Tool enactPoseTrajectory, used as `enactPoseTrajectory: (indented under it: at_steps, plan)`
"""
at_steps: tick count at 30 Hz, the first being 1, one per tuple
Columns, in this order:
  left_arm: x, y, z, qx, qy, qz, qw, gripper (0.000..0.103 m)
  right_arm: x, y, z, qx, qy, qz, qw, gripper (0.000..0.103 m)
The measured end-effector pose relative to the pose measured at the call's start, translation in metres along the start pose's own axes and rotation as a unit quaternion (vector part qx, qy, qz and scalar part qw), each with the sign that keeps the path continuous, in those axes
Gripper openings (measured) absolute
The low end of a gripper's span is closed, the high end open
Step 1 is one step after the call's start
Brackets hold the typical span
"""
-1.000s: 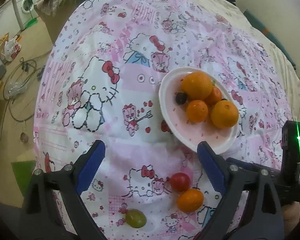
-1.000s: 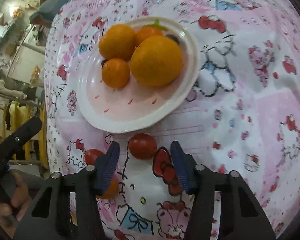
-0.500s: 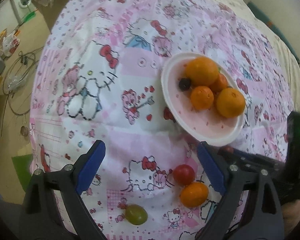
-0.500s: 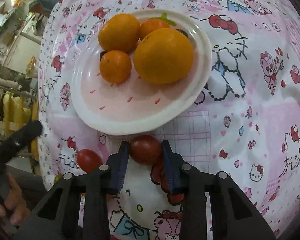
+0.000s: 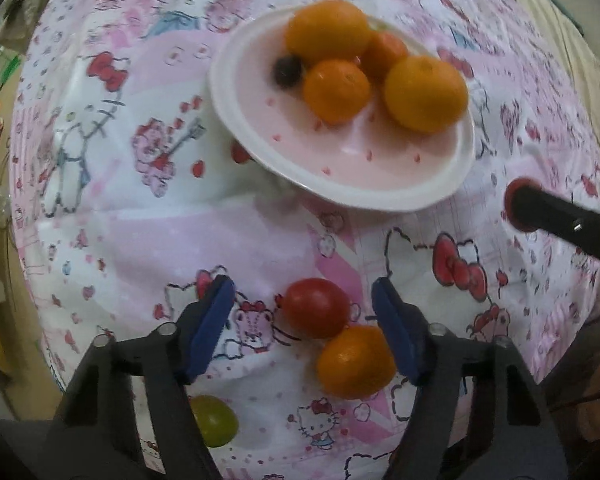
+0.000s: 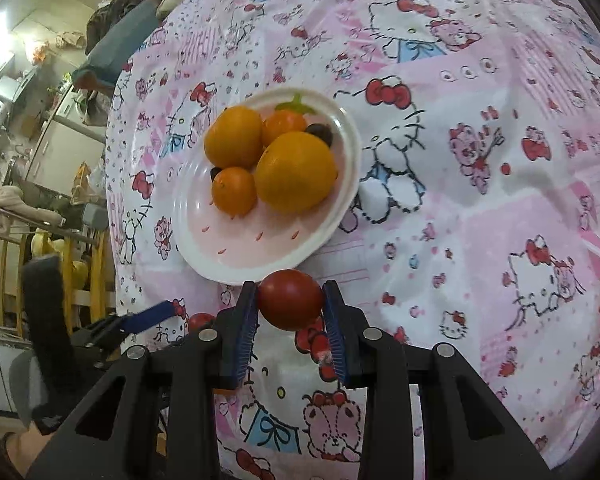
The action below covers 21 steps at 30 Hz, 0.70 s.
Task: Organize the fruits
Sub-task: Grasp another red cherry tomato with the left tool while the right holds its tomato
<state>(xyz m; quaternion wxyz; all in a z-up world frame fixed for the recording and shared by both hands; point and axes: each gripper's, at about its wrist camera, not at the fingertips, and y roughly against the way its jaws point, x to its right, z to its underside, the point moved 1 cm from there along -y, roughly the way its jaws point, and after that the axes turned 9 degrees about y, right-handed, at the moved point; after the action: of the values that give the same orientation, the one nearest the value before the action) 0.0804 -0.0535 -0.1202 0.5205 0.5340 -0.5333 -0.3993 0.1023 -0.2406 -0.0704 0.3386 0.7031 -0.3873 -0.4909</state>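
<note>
My left gripper [image 5: 306,314] points down over a red tomato [image 5: 316,308] lying on the cloth. Its jaws are closing, the tomato sits between them, and the pads stand apart from it. A small orange fruit [image 5: 356,360] touches that tomato by the right finger, and a green grape [image 5: 214,420] lies under the left finger. My right gripper [image 6: 290,312] is shut on a second red tomato [image 6: 291,300], held just in front of the white plate [image 6: 204,256]. The plate [image 5: 340,194] holds several oranges [image 5: 424,92] and a dark grape [image 5: 287,71].
A pink cartoon-print cloth [image 6: 480,208] covers the round table. The right gripper's finger [image 5: 560,224] reaches in beside the plate in the left wrist view. The left gripper's blue pad [image 6: 148,316] shows in the right wrist view. Clutter and furniture [image 6: 40,128] stand beyond the table edge.
My left gripper dropped toward the red tomato and its jaws narrowed around it. My right gripper shut on the other tomato and lifted it off the cloth.
</note>
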Motion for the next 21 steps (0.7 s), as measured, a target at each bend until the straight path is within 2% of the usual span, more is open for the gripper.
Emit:
enactPoseTrajectory:
  at_steps: [5, 8, 14, 21]
  plan:
    - [0.015, -0.010, 0.000, -0.019, -0.012, -0.010, 0.9997, 0.044, 0.006, 0.010, 0.003, 0.005, -0.002, 0.004, 1.000, 0.034]
    - [0.020, -0.010, 0.000, -0.012, -0.015, -0.026, 0.9995, 0.031, 0.004, 0.015, 0.004, 0.010, 0.000, 0.002, 1.000, 0.034]
    - [0.019, -0.006, -0.002, -0.008, -0.012, -0.015, 0.9998, 0.031, 0.000, 0.023, 0.004, 0.018, 0.003, 0.000, 1.000, 0.034]
    - [-0.005, 0.016, 0.000, 0.008, 0.005, -0.006, 0.9999, 0.031, -0.012, 0.028, 0.003, 0.022, 0.016, 0.001, 1.000, 0.034]
